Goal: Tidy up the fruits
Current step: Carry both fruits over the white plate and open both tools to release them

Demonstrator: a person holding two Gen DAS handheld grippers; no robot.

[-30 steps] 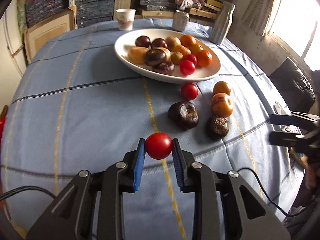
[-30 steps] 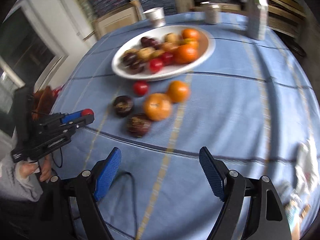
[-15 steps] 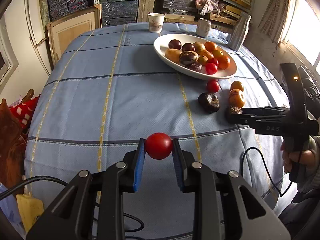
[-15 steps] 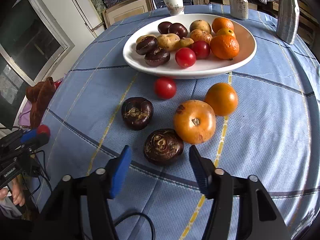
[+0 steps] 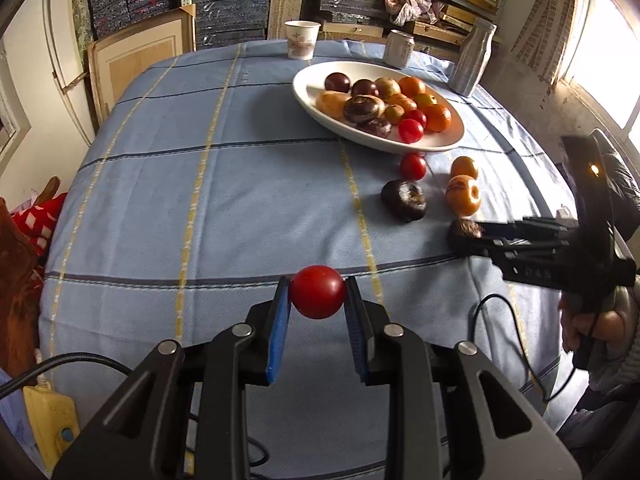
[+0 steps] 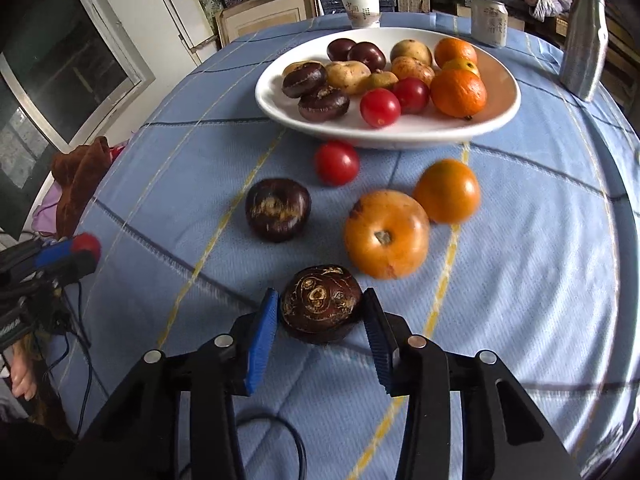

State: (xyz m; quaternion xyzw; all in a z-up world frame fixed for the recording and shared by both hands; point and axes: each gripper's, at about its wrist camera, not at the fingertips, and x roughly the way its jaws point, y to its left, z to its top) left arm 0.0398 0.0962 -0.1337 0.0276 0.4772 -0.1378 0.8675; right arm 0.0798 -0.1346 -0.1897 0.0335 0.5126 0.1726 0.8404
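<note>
You are holding a red cherry tomato (image 5: 317, 291) clamped between the blue pads of your left gripper (image 5: 318, 320), above the near edge of the blue checked tablecloth (image 5: 200, 200). The tomato is round, so no long axis or pointing direction can be told.

Your right gripper (image 6: 320, 322) is closing its jaws around a dark brown water chestnut (image 6: 320, 304) lying on the cloth. The chestnut is sitting between the two pads with its flat, scarred top facing up and slightly toward the camera; its wide axis is running across the jaws. The left pad is looking as if it is touching the skin, and a sliver of gap is showing at the right pad.

Just beyond the chestnut, to its right, a large orange persimmon-like fruit (image 6: 386, 234) is lying with its stem scar tilted toward you, touching a smaller orange fruit (image 6: 447, 191) behind it. To the left, a second water chestnut (image 6: 277, 215) is resting apart from the others, and a loose cherry tomato (image 6: 336, 163) is sitting just in front of the white oval plate (image 6: 400, 136).

The plate is holding more chestnuts, small potatoes, two cherry tomatoes and oranges. Behind it are standing a paper cup (image 6: 360, 8), a drinks can (image 6: 489, 20) and a grey bottle (image 6: 583, 40). Nothing is lying between your left gripper and the plate except open cloth.
</note>
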